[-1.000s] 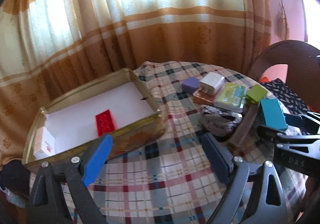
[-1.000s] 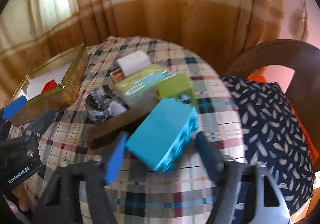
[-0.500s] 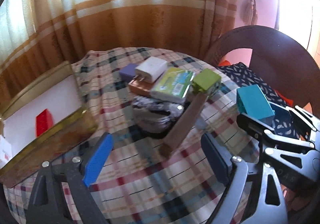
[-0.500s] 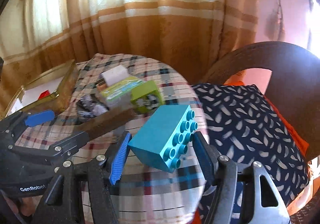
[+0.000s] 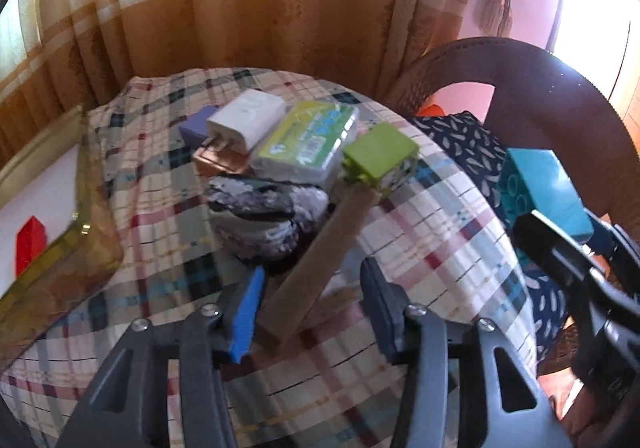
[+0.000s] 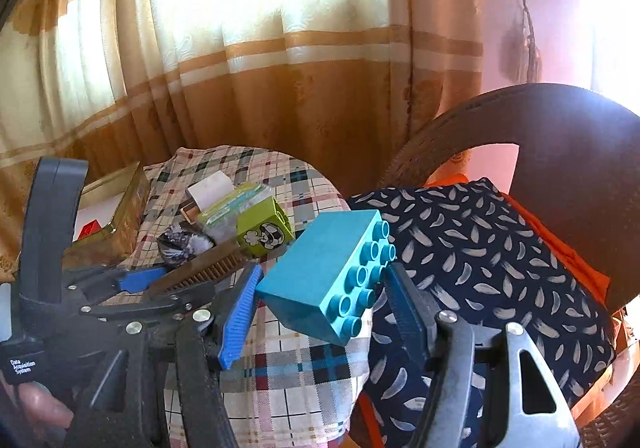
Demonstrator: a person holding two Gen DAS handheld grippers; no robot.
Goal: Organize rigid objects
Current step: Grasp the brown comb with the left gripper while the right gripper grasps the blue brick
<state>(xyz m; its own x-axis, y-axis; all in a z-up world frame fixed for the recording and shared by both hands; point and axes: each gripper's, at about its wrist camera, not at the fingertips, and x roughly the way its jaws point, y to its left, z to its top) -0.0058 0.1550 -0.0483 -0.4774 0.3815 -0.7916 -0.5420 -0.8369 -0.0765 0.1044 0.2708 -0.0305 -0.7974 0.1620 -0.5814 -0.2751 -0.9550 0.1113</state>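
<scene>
My left gripper (image 5: pixel 312 304) points down at a brown comb (image 5: pixel 320 256) on the plaid tablecloth. Its jaws are closing with the comb's near end between them; the blue pad (image 5: pixel 246 312) is almost at the comb, while the other finger stands clear of it. The comb leans on a green brick (image 5: pixel 380 155). My right gripper (image 6: pixel 320 288) is shut on a teal studded brick (image 6: pixel 332 272), held in the air at the table's right edge. A red brick (image 5: pixel 30 244) lies in the gold tin (image 5: pixel 60 256) at the left.
Behind the comb lie a white charger (image 5: pixel 248 119), a clear box with a green label (image 5: pixel 308 139), a purple block (image 5: pixel 196 127) and a crumpled black-and-white wad (image 5: pixel 264 215). A dark chair (image 6: pixel 560 135) with a patterned navy cushion (image 6: pixel 480 268) stands right of the table. Curtains hang behind.
The left gripper swung right from the tin to the comb and its jaws narrowed around it. The right gripper lifted the teal brick off the table and carried it right, toward the cushion.
</scene>
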